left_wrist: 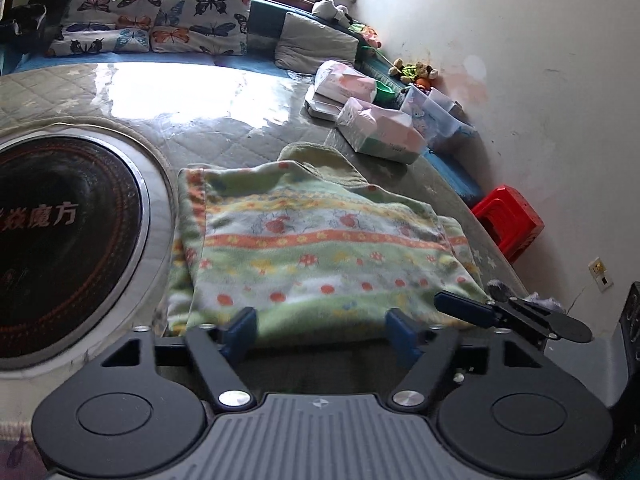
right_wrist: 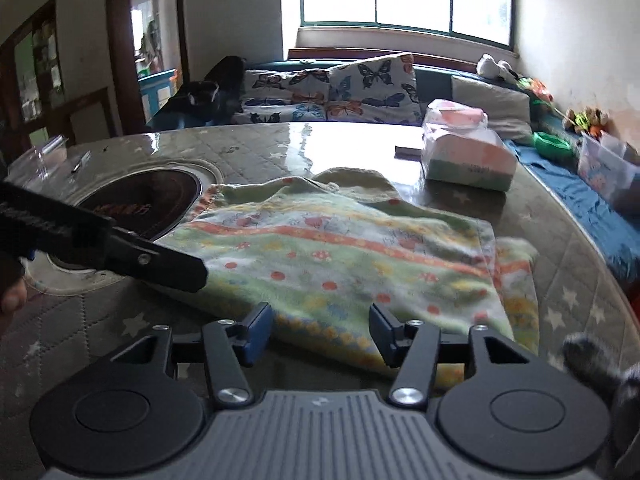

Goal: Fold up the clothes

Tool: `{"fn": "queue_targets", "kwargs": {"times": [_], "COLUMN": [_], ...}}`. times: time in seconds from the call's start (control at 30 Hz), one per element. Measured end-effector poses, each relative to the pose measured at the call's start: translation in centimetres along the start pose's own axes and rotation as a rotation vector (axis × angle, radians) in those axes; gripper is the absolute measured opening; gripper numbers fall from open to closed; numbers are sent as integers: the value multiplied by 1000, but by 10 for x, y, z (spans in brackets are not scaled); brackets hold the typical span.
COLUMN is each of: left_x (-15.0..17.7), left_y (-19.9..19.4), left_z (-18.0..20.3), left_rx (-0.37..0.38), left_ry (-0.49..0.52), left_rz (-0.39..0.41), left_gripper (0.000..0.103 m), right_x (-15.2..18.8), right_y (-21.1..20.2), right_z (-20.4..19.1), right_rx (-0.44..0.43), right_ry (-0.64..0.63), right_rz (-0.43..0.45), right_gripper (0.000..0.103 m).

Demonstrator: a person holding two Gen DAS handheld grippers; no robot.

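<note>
Flanking garment: cooktop (tissue packs).

Left gripper: black linkage arms, silver screws, blue finger pads, ribbed grey base; right gripper identical; bare fingertip skin at frame edge.

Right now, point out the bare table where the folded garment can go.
Free: the glossy stretch of table between the folded garment and the butterfly cushions, and the strip between garment and tissue packs. Crowded: the round cooktop beside the garment, and the toys and bins along the wall.
</note>
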State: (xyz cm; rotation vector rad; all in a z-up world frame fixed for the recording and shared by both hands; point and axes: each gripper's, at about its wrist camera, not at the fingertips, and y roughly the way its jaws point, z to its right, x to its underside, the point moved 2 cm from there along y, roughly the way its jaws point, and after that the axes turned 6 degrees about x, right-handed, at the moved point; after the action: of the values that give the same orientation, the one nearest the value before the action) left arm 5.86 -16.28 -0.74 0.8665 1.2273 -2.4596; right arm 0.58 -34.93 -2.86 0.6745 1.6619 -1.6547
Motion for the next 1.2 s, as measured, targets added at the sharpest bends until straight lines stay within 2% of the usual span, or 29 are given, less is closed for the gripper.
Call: {"fn": "queue_targets", "kwargs": {"times": [0.13,0.33,0.5,0.57,0.87,1.2], "left_x": [11,26,37,41,56,67], "left_y": [-9,-22,-30,-32,-41,-49], "left_z": [3,5,9,10,9,10], "left_rx": [-20,-36,-58,-67,-69,-77], "left_ry": [25,31,55,65,46,58], "left_rz": [5,26,30,31,19,4], "left_gripper": [94,103,103,103,103,103], "right_x": [8,19,28,31,43,50], "right_y": [-7,-18,-27,-31,-46,-55], "right_z": [0,-3,-6,-7,-13,-16], "right_rx": [8,20,31,35,81,130], "right_ry": [35,64,77,83,106,131], "right_rz": [-3,-4,-2,-1,16,21], "right_gripper": [61,73,81,88,101,103]}}
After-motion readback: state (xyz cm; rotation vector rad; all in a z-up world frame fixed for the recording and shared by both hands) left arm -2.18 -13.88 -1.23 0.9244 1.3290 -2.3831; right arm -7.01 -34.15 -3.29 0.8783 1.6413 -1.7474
